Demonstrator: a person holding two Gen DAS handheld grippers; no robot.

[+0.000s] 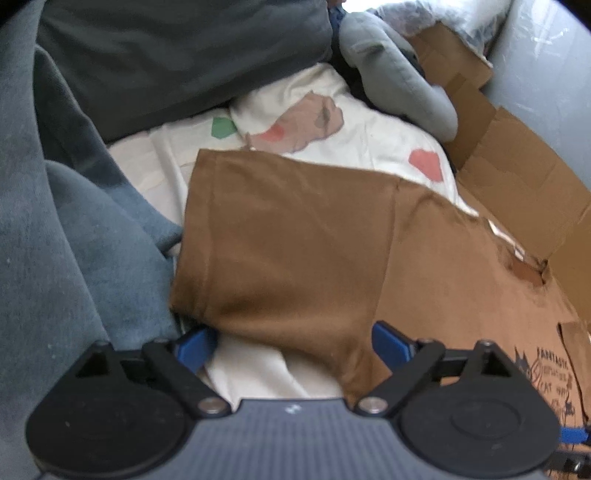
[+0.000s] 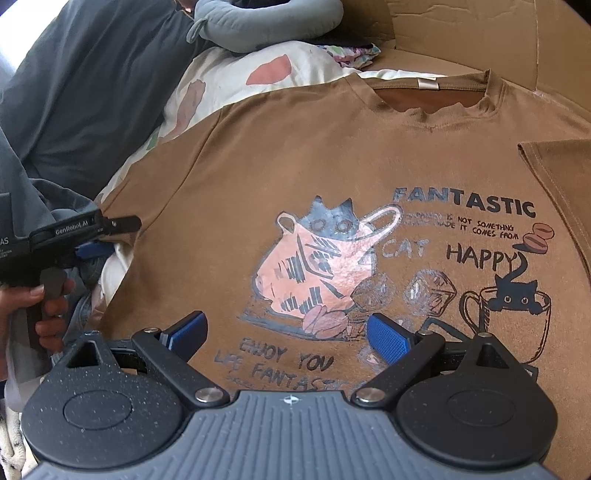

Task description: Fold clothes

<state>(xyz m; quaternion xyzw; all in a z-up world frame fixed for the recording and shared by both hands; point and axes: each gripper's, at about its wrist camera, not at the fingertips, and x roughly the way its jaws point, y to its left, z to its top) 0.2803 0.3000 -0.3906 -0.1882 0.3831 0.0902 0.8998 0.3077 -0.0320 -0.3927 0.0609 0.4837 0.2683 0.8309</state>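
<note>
A brown T-shirt point(image 2: 332, 155) with a cat print and the word FANTASTIC lies flat, print up, collar at the far side. Its right sleeve is folded in over the body point(image 2: 554, 177). My right gripper point(image 2: 286, 334) is open and empty above the lower print. My left gripper point(image 1: 295, 341) is open at the edge of the shirt's left sleeve point(image 1: 280, 236), with the sleeve hem between its blue pads, which are apart. It also shows in the right wrist view point(image 2: 96, 236), held by a hand at the left.
The shirt lies on flattened cardboard point(image 1: 517, 177) and a white patterned sheet point(image 1: 354, 136). Dark grey cushions point(image 1: 166, 55), a blue-grey blanket point(image 1: 74, 240) and a grey neck pillow point(image 2: 266, 18) lie to the left and far side.
</note>
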